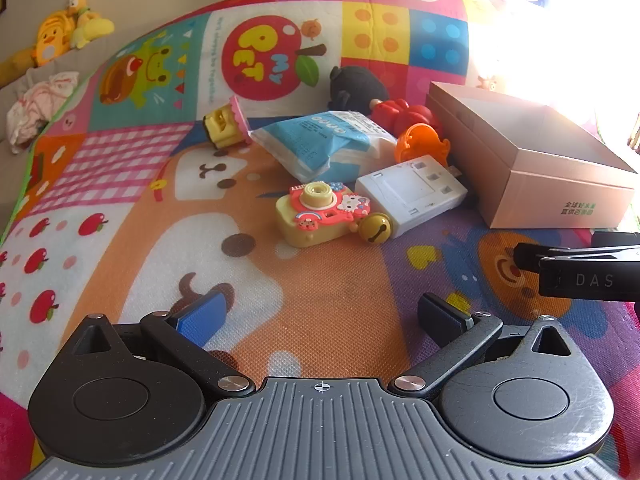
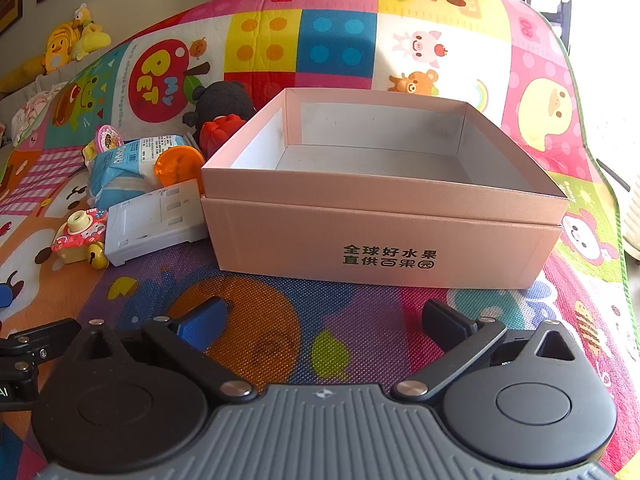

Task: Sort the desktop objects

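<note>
A pile of objects lies on the colourful play mat [image 1: 320, 292]: a yellow toy camera [image 1: 320, 210] with a gold bell [image 1: 374, 228], a white power strip [image 1: 412, 192], a blue-white wipes pack [image 1: 324, 142], an orange toy [image 1: 420, 144], a red toy [image 1: 404, 114], a black plush [image 1: 358, 84] and a yellow-pink cupcake toy [image 1: 226, 122]. An empty pink cardboard box [image 2: 384, 224] stands right of the pile. My left gripper [image 1: 322, 314] is open and empty, short of the camera. My right gripper [image 2: 324, 320] is open and empty in front of the box.
The mat [image 2: 280, 320] covers the surface. Yellow plush toys [image 1: 68, 28] and a crumpled cloth [image 1: 40, 108] lie on a ledge at the far left. Bright window light washes out the far right. The right gripper's body [image 1: 580, 272] shows at the left wrist view's right edge.
</note>
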Motion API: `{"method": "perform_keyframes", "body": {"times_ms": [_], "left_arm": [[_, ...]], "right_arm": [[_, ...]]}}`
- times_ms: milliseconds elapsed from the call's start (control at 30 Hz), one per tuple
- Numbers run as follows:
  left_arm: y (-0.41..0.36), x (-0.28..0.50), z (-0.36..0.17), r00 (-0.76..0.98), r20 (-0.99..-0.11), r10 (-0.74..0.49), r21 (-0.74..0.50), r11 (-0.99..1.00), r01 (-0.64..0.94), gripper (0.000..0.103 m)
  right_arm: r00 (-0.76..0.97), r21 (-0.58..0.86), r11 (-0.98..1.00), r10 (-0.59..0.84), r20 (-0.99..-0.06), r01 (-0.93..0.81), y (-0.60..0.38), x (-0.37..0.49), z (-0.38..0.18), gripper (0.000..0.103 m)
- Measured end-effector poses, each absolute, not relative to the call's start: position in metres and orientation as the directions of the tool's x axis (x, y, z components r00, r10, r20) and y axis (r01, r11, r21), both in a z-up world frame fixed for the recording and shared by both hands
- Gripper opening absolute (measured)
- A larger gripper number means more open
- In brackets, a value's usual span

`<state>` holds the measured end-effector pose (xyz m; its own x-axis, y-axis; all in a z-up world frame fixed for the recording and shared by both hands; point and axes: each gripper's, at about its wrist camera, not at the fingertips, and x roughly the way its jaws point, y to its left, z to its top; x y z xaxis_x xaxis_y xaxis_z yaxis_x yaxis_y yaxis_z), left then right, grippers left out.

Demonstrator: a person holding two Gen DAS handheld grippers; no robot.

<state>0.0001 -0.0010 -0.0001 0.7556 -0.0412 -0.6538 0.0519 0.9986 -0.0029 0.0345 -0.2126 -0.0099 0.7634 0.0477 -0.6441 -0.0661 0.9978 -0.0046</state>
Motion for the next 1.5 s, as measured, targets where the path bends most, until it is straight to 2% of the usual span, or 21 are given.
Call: {"method": "perform_keyframes", "body": {"times_ms": [1300, 1500], "left_arm": [[0.002, 0.010, -0.001, 0.745, -0.666, -0.039, 0.004, 0.998, 0.056, 0.103], [-0.001, 0.006, 0.000, 0.737, -0.674, -0.041, 0.012, 0.998, 0.067, 0.103]], "right_arm": [[0.762, -0.001, 0.998, 0.051, -0.646, -0.067, -0.211, 0.035, -0.009, 0.103], [0.710, 0.000, 0.991, 0.097, -0.697, -0.136, -0.214, 0.034, -0.003, 0.103]]}}
